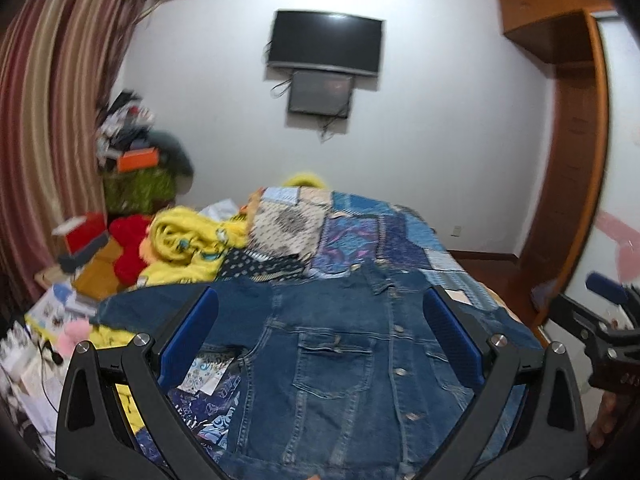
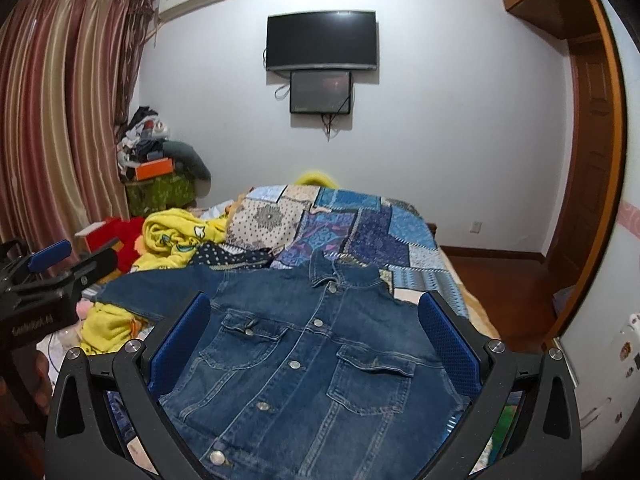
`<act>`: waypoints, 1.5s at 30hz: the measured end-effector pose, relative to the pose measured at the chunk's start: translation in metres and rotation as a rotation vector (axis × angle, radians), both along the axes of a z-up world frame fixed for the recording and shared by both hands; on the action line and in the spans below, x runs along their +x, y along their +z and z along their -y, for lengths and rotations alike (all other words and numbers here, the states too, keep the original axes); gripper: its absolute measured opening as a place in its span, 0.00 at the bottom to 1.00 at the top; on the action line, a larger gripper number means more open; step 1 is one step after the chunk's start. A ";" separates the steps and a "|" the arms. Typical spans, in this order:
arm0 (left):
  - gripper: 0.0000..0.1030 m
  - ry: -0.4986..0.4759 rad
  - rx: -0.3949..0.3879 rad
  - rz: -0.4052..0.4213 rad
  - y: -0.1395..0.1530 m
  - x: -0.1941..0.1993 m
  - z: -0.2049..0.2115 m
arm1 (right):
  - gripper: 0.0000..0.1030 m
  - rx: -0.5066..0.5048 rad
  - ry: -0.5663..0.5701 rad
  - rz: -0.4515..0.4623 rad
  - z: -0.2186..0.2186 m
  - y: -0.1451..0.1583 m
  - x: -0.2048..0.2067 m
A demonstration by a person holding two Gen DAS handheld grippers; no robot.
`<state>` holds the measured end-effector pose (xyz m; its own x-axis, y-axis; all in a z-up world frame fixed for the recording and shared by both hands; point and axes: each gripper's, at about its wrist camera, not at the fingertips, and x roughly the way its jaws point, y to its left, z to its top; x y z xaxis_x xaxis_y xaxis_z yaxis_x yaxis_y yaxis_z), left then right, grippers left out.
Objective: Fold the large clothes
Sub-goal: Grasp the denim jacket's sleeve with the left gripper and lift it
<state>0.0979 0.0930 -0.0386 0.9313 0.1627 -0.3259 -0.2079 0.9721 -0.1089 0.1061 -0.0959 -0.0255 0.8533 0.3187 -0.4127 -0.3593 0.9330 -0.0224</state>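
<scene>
A bedroom. A bed [image 2: 400,240] under a blue patchwork quilt [image 2: 352,232] fills the middle of both views, running away toward twelve o'clock and a white wall with a dark television [image 2: 322,40] mounted on it. Striped curtains [image 2: 60,112] hang at nine o'clock; a wooden door frame [image 2: 600,160] curves down at three o'clock.

The denim jacket [image 2: 304,360] lies front-up and buttoned on the near end of the bed, collar toward twelve o'clock, one sleeve stretched out to nine o'clock. It is spread flat and not yet folded.

My right tongs [image 2: 314,344] are spread wide and hang above the jacket's chest, pinching nothing. My left tongs [image 1: 320,344] are likewise spread wide over the jacket's left half, empty.

A crumpled yellow blanket [image 2: 176,240] and a red plush toy [image 2: 128,240] crowd the bed at ten o'clock, close to the outstretched sleeve.

What could go wrong, as I judge it: denim is stiff and heavy, so a shallow pinch on one layer may slip and drop the fold. The sleeve could drag the yellow blanket along. The left view is blurred, so I may misjudge where the hem lies.
</scene>
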 end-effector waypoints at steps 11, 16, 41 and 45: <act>1.00 0.247 -0.216 -0.253 -0.103 0.068 -0.128 | 1.00 -0.065 -0.045 -0.218 -0.021 -0.075 0.086; 1.00 0.203 -0.270 -0.396 -0.158 0.091 -0.173 | 1.00 -0.161 -0.064 -0.325 -0.021 -0.112 0.109; 0.35 0.173 -0.674 -0.508 -0.244 0.155 -0.275 | 1.00 -0.054 -0.092 -0.490 -0.002 -0.135 0.145; 0.19 0.172 -0.549 -0.490 -0.216 0.157 -0.266 | 1.00 -0.045 -0.081 -0.483 -0.003 -0.131 0.142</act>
<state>0.2545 0.3589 -0.2542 0.6347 -0.0129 -0.7726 -0.5013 0.7540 -0.4244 0.2478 -0.0930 -0.1565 0.5825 0.2315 -0.7792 -0.2645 0.9604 0.0876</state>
